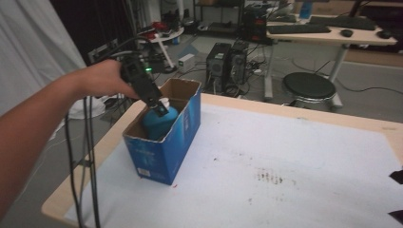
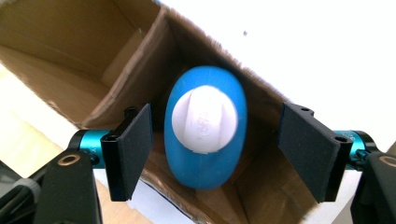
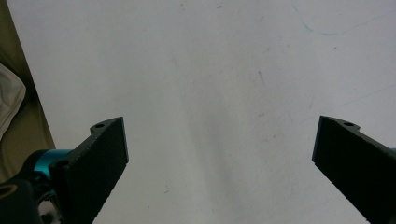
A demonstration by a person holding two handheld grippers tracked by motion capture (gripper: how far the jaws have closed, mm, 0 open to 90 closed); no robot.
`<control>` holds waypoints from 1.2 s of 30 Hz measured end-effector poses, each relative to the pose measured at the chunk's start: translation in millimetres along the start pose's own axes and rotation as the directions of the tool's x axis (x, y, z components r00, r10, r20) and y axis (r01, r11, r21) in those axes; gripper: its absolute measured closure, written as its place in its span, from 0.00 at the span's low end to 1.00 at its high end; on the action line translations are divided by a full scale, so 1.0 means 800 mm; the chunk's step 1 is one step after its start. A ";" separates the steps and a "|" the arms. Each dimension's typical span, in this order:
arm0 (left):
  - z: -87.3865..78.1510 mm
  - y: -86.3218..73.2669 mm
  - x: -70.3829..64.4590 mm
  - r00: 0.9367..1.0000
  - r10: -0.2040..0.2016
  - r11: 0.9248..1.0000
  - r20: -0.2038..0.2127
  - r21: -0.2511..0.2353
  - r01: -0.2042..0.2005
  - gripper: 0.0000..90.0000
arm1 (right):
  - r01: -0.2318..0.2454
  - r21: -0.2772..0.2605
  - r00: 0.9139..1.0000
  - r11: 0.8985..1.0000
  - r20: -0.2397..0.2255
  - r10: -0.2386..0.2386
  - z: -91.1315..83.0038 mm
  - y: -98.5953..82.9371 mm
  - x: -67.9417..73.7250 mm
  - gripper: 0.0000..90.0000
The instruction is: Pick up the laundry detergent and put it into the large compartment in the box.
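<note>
A blue bottle (image 1: 159,122) with a white cap (image 2: 203,119) stands inside an open blue cardboard box (image 1: 183,135) at the table's left. My left gripper (image 1: 159,107) hovers just over the bottle's top, held by a hand reaching in from the left. In the left gripper view this gripper (image 2: 215,149) is open, one jaw on each side of the bottle (image 2: 205,130), with a gap to each. My right gripper (image 3: 219,158) is open over bare white table cover, nothing between its jaws; its tips (image 1: 397,175) show at the right edge of the high view.
The white cover (image 1: 266,161) on the wooden table bears dark stains at its middle. Black cables (image 1: 88,156) hang off the left edge. Beyond the table stand a round stool (image 1: 309,86), computer towers (image 1: 225,61) and a desk (image 1: 332,34).
</note>
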State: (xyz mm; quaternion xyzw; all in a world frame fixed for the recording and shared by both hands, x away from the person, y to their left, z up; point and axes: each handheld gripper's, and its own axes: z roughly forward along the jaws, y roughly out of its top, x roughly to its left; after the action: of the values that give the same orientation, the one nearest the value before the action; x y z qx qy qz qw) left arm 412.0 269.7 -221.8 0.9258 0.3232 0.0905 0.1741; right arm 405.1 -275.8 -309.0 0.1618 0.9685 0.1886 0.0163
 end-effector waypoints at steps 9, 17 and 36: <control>-0.047 0.016 -0.024 1.000 -0.001 0.996 -0.026 -0.092 -0.001 0.23 | 0.003 -0.014 1.000 1.000 0.011 -0.003 -0.007 -0.002 0.005 0.03; -0.053 0.047 -0.062 0.996 0.086 0.991 -0.009 -0.101 -0.087 0.23 | 0.001 -0.028 1.000 1.000 0.023 -0.001 -0.012 -0.001 0.011 0.03; 0.027 0.130 -0.134 0.952 0.298 0.954 0.075 -0.057 -0.295 0.02 | 0.019 -0.056 0.999 0.998 0.050 -0.016 -0.019 0.009 0.029 0.03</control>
State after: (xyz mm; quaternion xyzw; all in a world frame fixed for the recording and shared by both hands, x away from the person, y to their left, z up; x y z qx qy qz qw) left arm 393.5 120.6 -208.2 0.9626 0.1710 0.0847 0.1924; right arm 384.3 -267.7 -291.2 0.1576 0.9635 0.2115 0.0466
